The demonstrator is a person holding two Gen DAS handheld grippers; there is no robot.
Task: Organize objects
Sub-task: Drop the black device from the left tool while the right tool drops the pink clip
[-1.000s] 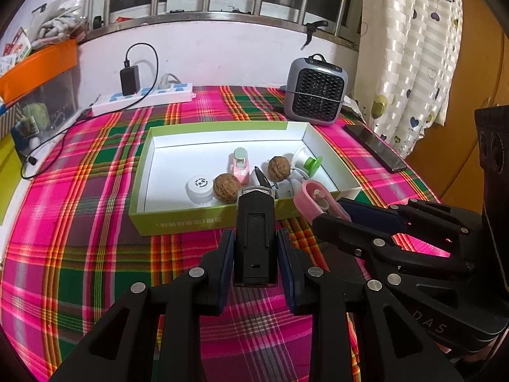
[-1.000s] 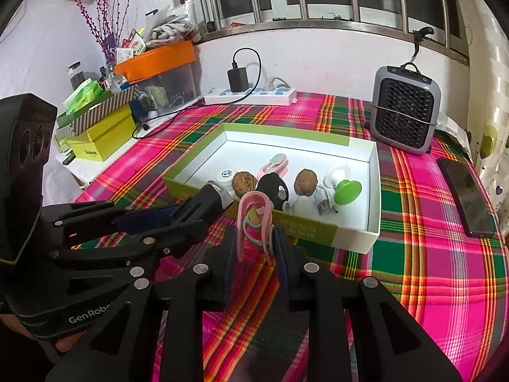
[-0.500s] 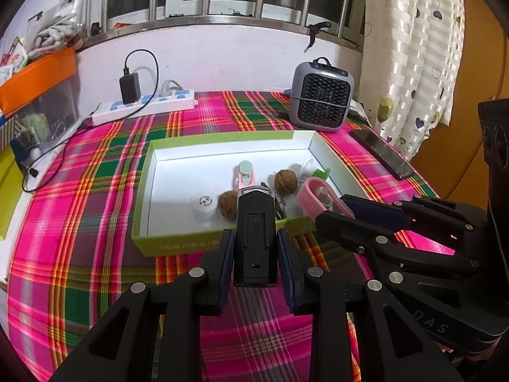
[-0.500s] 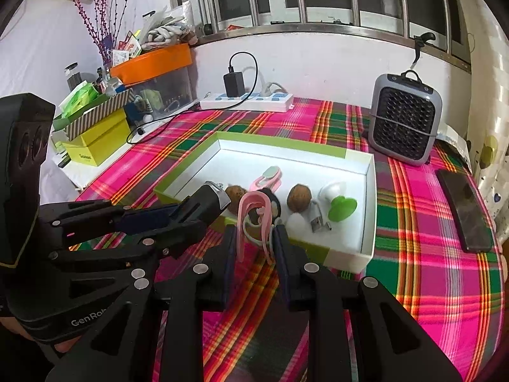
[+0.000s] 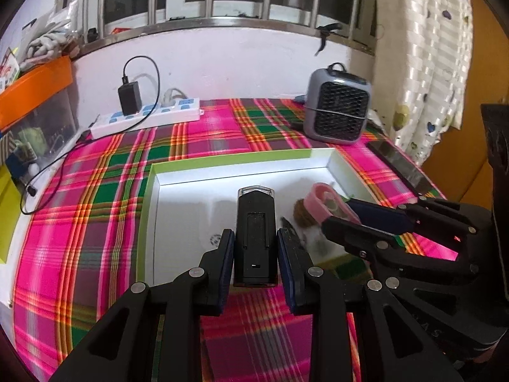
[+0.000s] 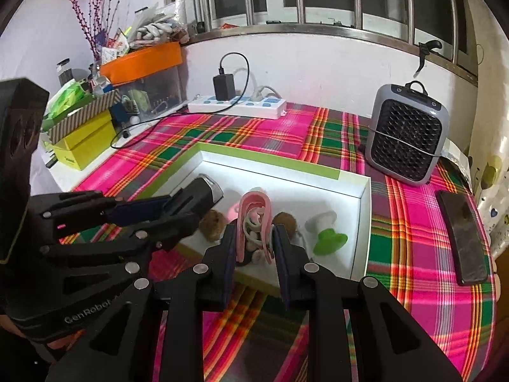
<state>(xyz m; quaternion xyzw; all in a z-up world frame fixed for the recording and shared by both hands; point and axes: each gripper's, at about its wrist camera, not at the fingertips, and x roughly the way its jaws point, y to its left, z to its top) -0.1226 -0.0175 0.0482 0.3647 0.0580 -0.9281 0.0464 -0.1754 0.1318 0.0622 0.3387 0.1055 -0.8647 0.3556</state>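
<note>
My left gripper (image 5: 255,254) is shut on a black oblong device with a silver tip (image 5: 255,235) and holds it over the front of the white box with a green rim (image 5: 222,159). My right gripper (image 6: 254,245) is shut on a pink loop-shaped clip (image 6: 254,219), held above the box's front edge (image 6: 270,281). Both also show across views: the right gripper with the pink clip (image 5: 327,205) in the left wrist view, the left gripper with the black device (image 6: 203,194) in the right wrist view. In the box lie two walnuts (image 6: 211,224) and a green suction cup (image 6: 329,241).
A grey mini heater (image 6: 407,133) stands at the back right. A black phone (image 6: 463,235) lies at the right edge. A white power strip with charger (image 6: 237,105) lies by the wall. Yellow and orange boxes (image 6: 86,143) crowd the left. The plaid tablecloth (image 5: 95,210) covers the table.
Both grippers have risen and moved forward over the box with their objects still held. The box looks lower and partly covered by the held items.
</note>
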